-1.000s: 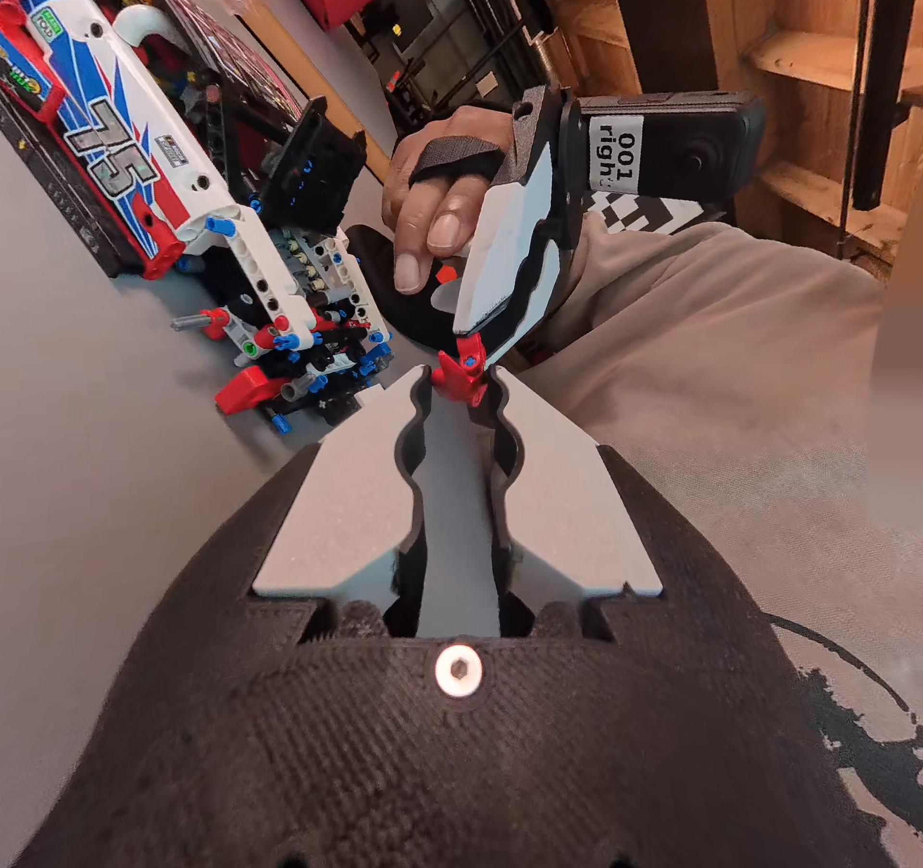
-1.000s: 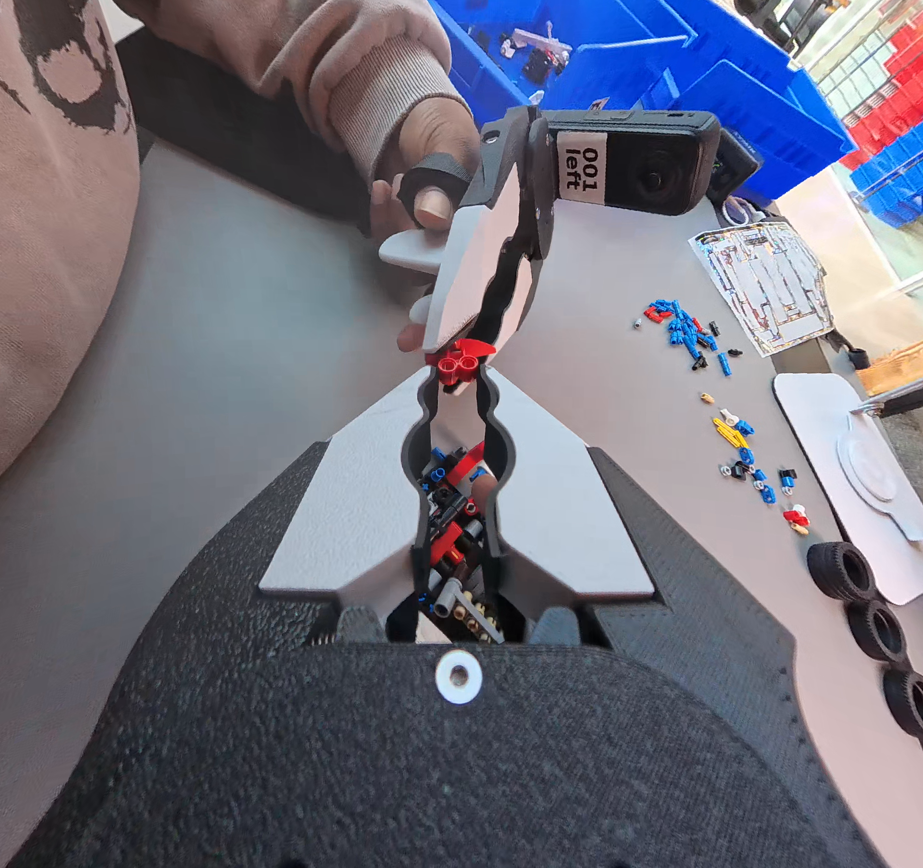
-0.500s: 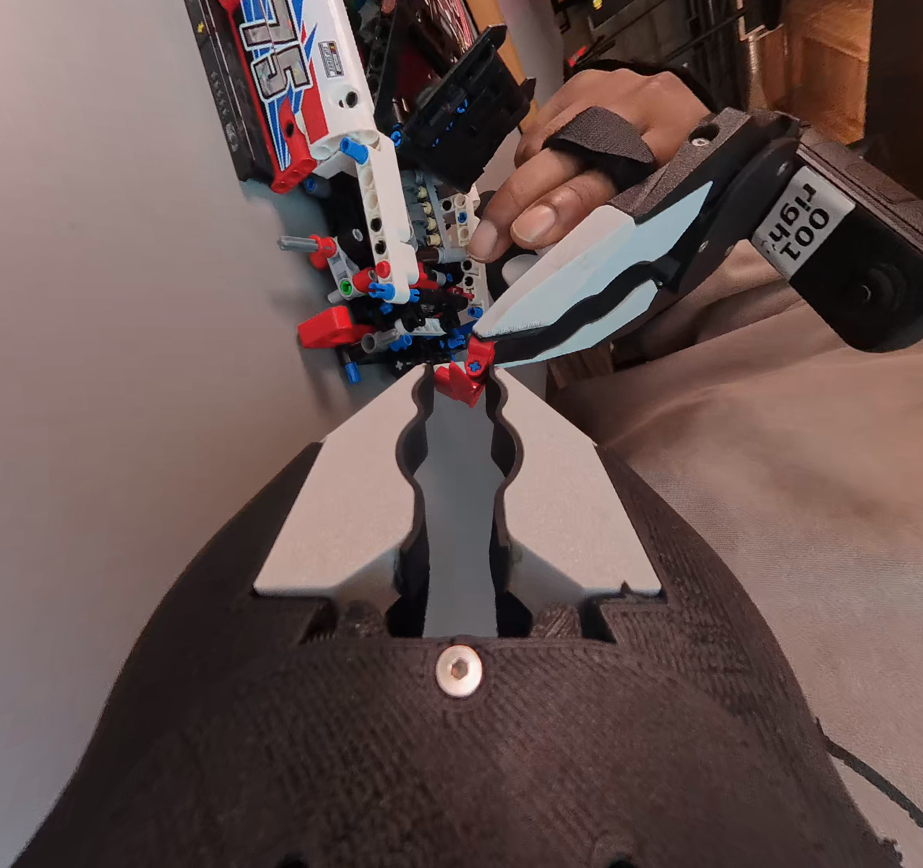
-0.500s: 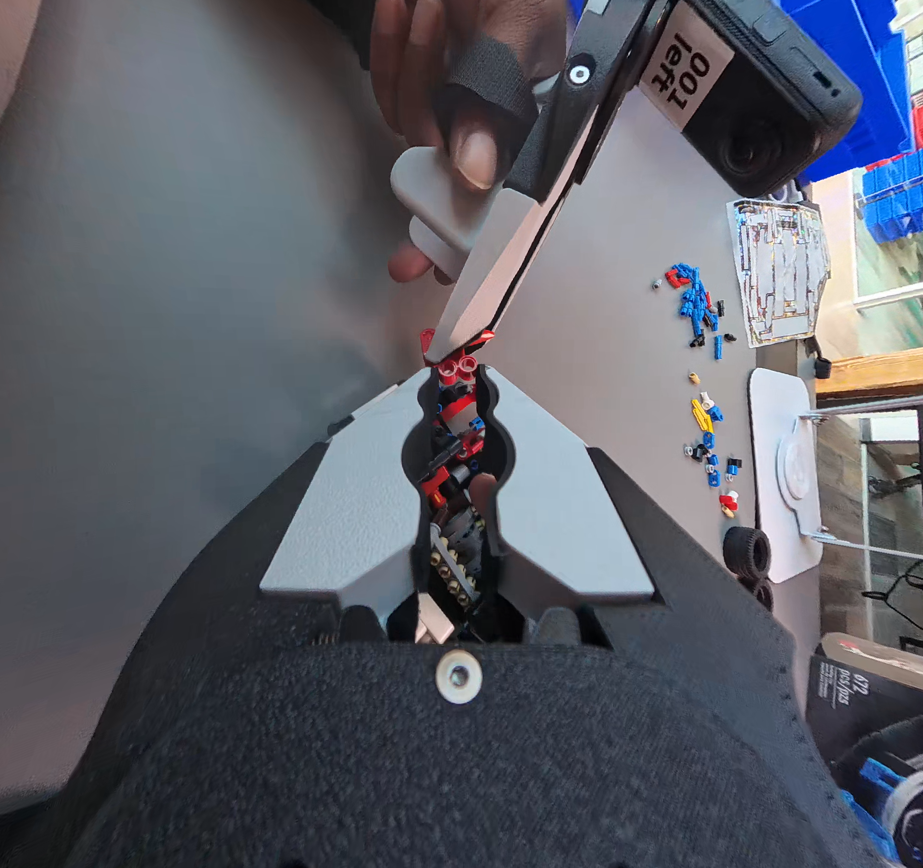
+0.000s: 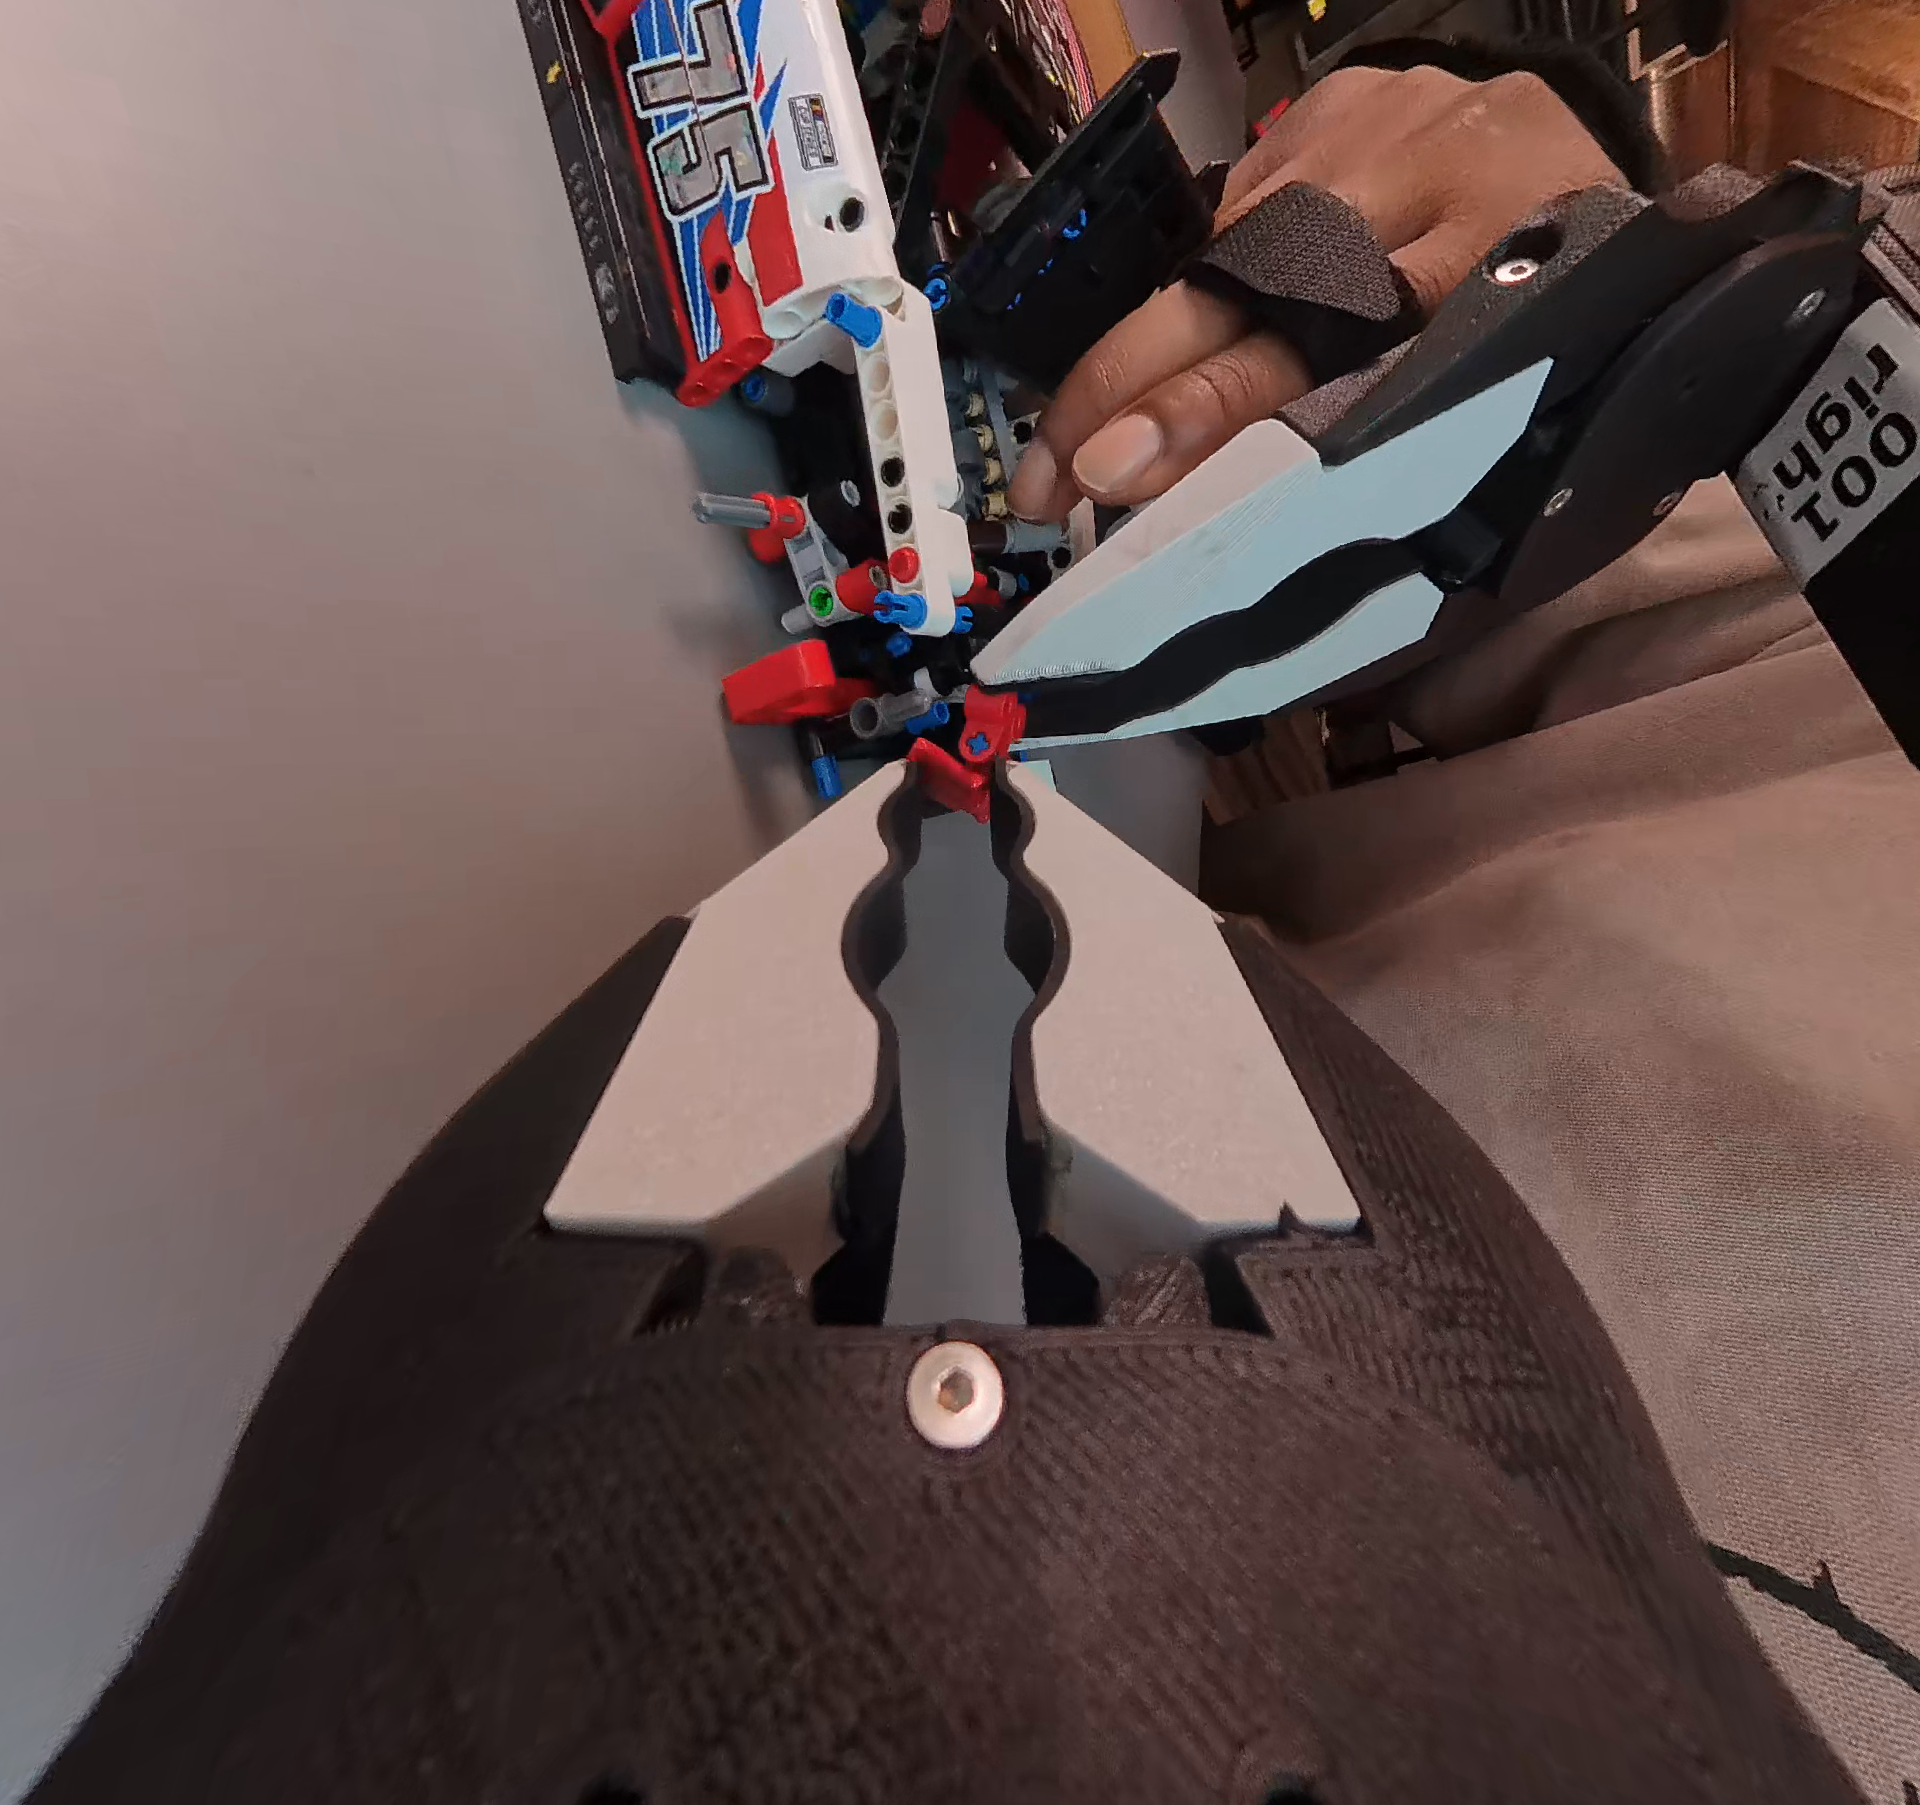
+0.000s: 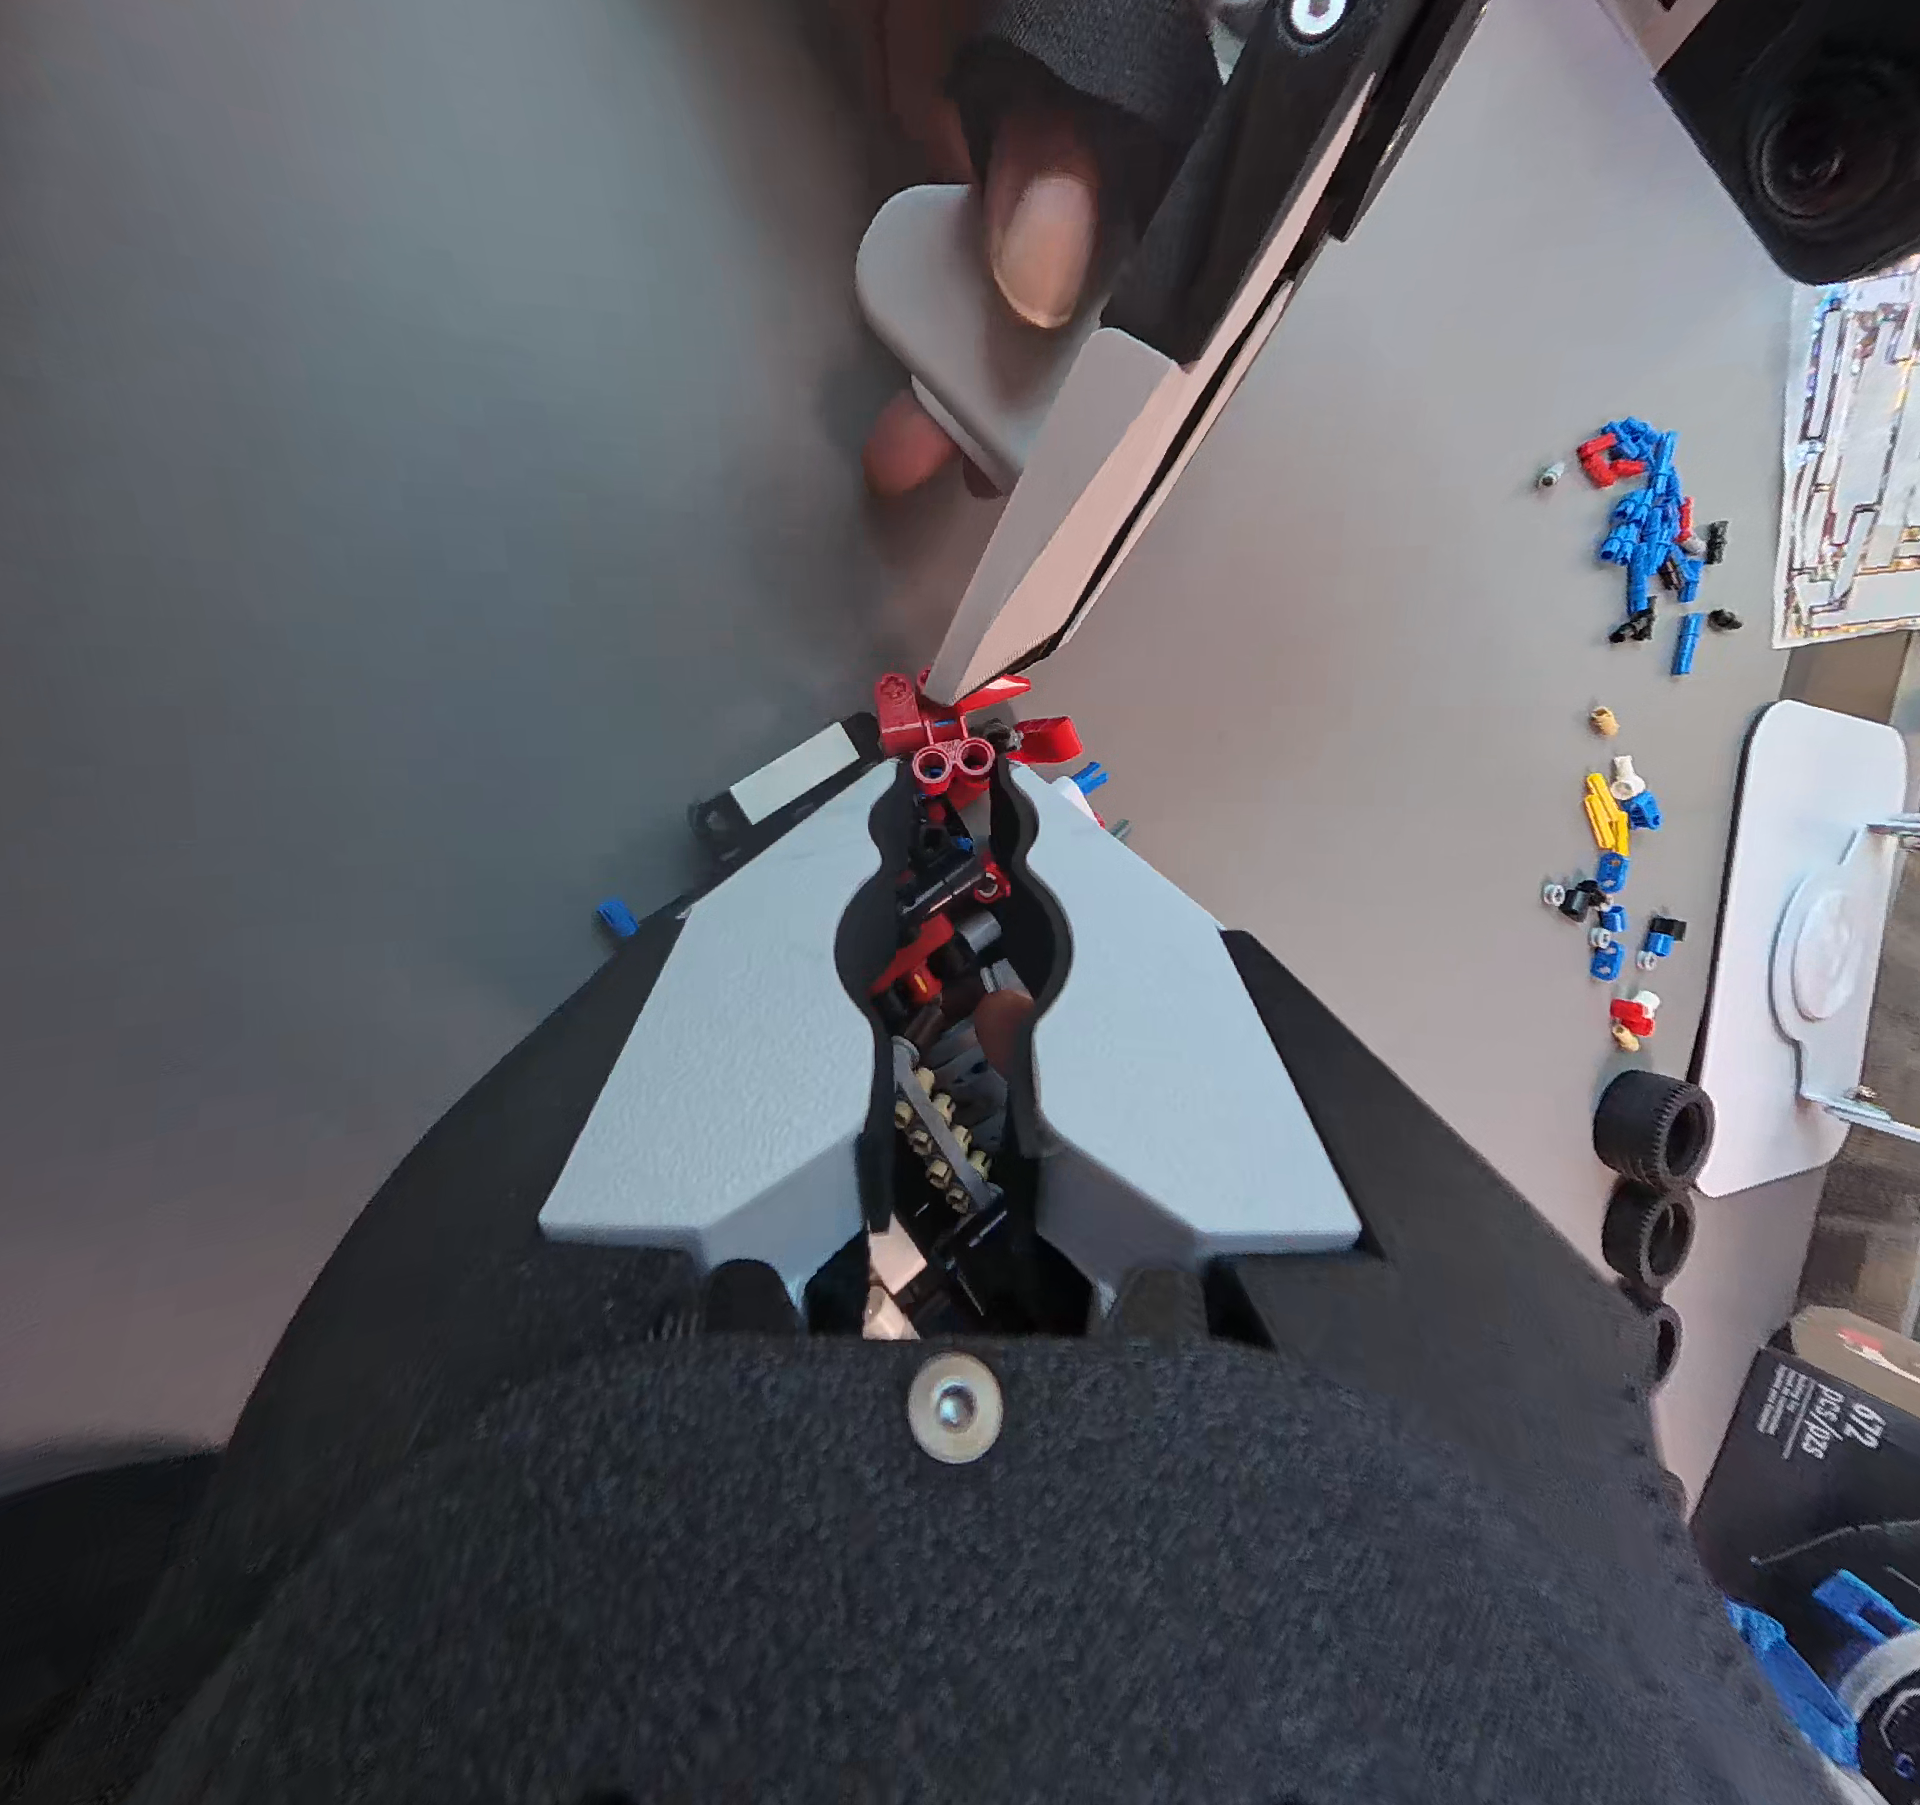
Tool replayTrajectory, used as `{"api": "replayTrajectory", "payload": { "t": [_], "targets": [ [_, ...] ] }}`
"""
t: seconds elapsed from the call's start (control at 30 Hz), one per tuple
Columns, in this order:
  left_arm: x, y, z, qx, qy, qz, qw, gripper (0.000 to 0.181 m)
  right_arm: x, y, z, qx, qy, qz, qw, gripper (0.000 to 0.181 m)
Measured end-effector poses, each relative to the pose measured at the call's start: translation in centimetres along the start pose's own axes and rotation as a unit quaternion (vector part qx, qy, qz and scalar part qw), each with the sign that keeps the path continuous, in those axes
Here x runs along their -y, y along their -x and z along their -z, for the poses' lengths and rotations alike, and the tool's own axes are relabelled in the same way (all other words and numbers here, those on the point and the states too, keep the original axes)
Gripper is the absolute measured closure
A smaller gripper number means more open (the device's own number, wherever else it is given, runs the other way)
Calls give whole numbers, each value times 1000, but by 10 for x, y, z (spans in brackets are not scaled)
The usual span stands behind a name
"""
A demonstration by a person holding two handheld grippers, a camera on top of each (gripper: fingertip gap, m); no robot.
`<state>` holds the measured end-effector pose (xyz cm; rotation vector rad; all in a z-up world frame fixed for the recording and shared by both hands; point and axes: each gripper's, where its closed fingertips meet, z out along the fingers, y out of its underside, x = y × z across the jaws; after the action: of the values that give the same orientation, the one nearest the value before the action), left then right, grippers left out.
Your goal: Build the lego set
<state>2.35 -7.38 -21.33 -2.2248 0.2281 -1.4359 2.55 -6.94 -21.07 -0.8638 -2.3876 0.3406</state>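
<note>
My left gripper (image 5: 951,770) is shut on a small red Lego piece (image 5: 948,781). My right gripper (image 6: 951,770) is shut on a red two-hole connector (image 6: 951,761). The two tips meet, and the red parts touch; I cannot tell if they are joined. In the left wrist view the right gripper (image 5: 989,697) comes in from the right with its red part (image 5: 987,721). In the right wrist view the left gripper (image 6: 966,687) comes in from the upper right. The part-built Lego car (image 5: 831,384), white with red and blue markings, lies just behind the tips, and it shows between my right gripper's fingers (image 6: 940,934).
Loose blue, red and yellow small parts (image 6: 1642,529) lie on the grey table at the right. Next to them are black tyres (image 6: 1652,1132), a white tray (image 6: 1818,924), an instruction sheet (image 6: 1860,467) and a black box (image 6: 1818,1443). The person's beige sweatshirt (image 5: 1558,1028) is close on the right. The grippers are tip to tip, or close to it.
Both grippers have rolled and moved together toward the Lego car, with the red parts still pinched at their tips. The car's front now lies right behind and under the tips.
</note>
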Motion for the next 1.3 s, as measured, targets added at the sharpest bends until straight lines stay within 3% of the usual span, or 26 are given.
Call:
{"api": "replayTrajectory", "payload": {
  "t": [0.27, 0.77, 0.9, 1.03, 1.3],
  "targets": [
    [-2, 3, 0, 13, 10, 27, 1000, 173, -6, 1, -6, 7, 44, -6, 999, 170],
    [-2, 7, -3, 46, 37, 26, 998, 171, -7, 2, -7, 29, 46, -43, 998, 169],
    [-3, 9, -3, 44, 43, 70, 996, 173, -6, 1, -2, 20, 28, -49, 998, 168],
    [-2, 9, -3, 41, 42, 97, 994, 173, -1, 2, 5, 15, -1, -52, 999, 180],
    [0, 8, -4, 28, 22, 131, 991, 173, -5, 3, 0, 7, 30, -48, 998, 179]
  ]
}}
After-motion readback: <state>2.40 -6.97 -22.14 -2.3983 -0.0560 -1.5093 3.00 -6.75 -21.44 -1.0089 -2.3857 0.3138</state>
